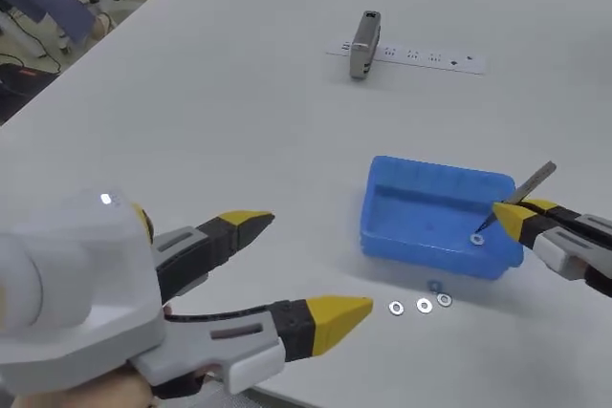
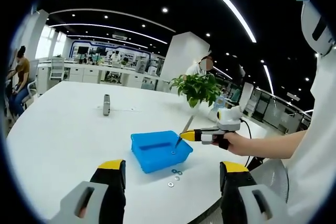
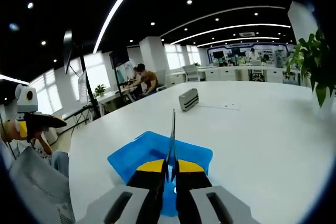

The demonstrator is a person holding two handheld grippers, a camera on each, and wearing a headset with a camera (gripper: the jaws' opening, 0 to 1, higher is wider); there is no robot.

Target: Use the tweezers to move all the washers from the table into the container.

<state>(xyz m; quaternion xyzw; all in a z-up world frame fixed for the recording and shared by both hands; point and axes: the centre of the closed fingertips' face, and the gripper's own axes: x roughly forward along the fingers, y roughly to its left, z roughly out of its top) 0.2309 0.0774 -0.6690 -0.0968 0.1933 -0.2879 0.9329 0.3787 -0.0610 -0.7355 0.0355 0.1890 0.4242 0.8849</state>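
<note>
Though print on the strip (image 1: 411, 54) blurs, left gripper (image 1: 321, 263) jaws apart, right gripper (image 1: 507, 217) jaws clamped on tweezers (image 1: 535, 181) over container (image 1: 435, 167).

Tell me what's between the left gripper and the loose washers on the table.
Bare white table: in the head view nothing lies between the left gripper and the washers in front of the blue container.

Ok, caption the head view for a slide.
Right tongs hold tweezers over the blue container; washers lie on the table beside it.
</note>
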